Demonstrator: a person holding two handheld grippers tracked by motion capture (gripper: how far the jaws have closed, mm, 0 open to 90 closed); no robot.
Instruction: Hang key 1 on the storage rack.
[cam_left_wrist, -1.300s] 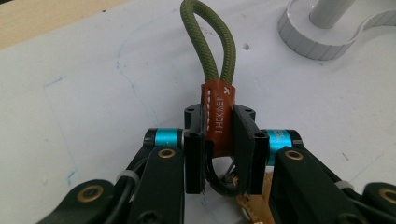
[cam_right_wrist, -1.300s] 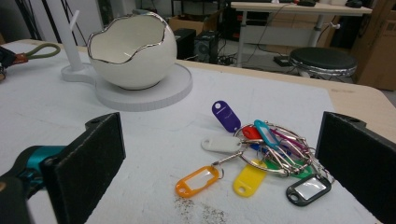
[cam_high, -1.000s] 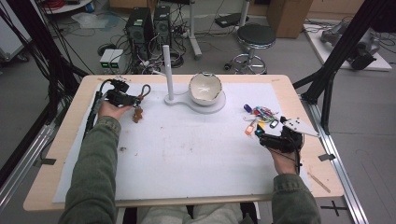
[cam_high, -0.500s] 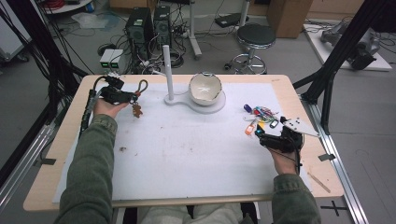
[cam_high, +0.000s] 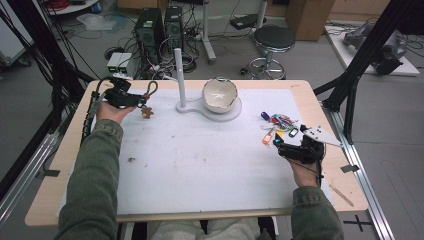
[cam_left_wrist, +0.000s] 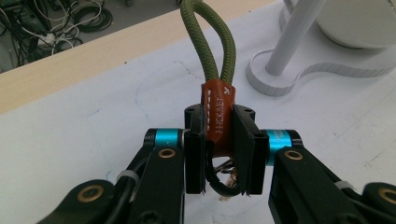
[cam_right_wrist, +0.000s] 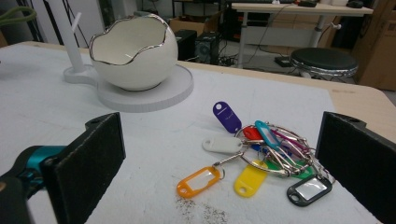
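We have the left tongs (cam_high: 141, 100) clamped on the brown leather sleeve (cam_left_wrist: 217, 116) of an olive cord keychain (cam_high: 150, 89) – in the left gripper view the two black pads press flat against either side of that sleeve, with the cord loop (cam_left_wrist: 208, 44) standing straight up out of them and a dark ring (cam_left_wrist: 223, 185) with small metal bits hanging below. In the high view the keychain sits off the bench (cam_high: 72, 145), near its far left corner, loop pointing away from us toward the white stand.

What the next move seems to turn on is the white post (cam_high: 179, 75) with its short side peg – it rises just to the right of the loop, between the held keychain and the egg-shaped bowl (cam_high: 219, 94). The cord's long axis runs nearly upright in line with the tongs, so we judge the loop is well presented for slipping over that peg, and the left hand is by far the nearer one.

The right tongs (cam_high: 278, 145) rest wide open and hold nothing, low at the right of the bench, just short of the bunch of coloured key tags (cam_right_wrist: 261, 149) – the tags lie between and beyond the two pads, untouched
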